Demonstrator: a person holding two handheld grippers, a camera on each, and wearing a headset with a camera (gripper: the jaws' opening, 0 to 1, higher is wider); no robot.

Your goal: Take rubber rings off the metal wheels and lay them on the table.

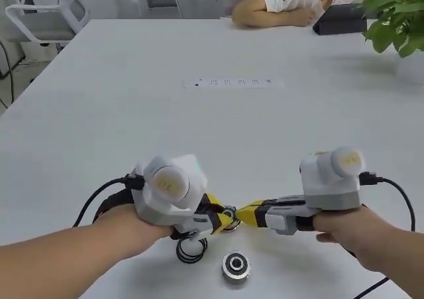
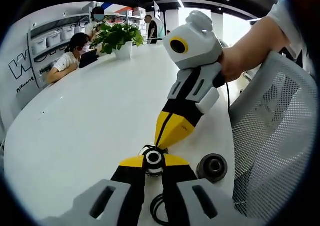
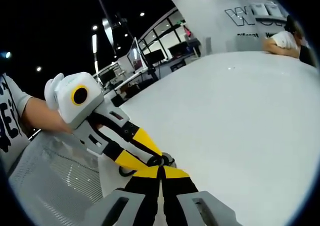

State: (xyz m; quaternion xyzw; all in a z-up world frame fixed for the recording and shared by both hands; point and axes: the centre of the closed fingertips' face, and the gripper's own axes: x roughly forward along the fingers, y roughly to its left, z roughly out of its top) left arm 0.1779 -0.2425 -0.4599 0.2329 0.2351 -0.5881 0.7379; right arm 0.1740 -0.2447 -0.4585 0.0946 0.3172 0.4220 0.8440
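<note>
An open office with ceiling spotlights surrounds a big white tabletop [image 1: 199,133]. A seated person [image 1: 285,4] leans on its far edge at 1 o'clock, with a leafy plant [image 1: 397,14] at 2 o'clock. A power strip [image 1: 232,83] is set in the middle of the tabletop.

At 6 o'clock, the left gripper [image 1: 222,221] has its fingers clamped on a metal wheel [image 2: 153,158]. The right gripper [image 1: 244,214] meets it, fingers pressed narrow at the wheel's rim; whether they pinch a ring, I cannot tell. A second wheel [image 1: 236,266] lies nearer the person. At its 10 o'clock, loose black rubber rings [image 1: 191,249] rest on the tabletop.
</note>
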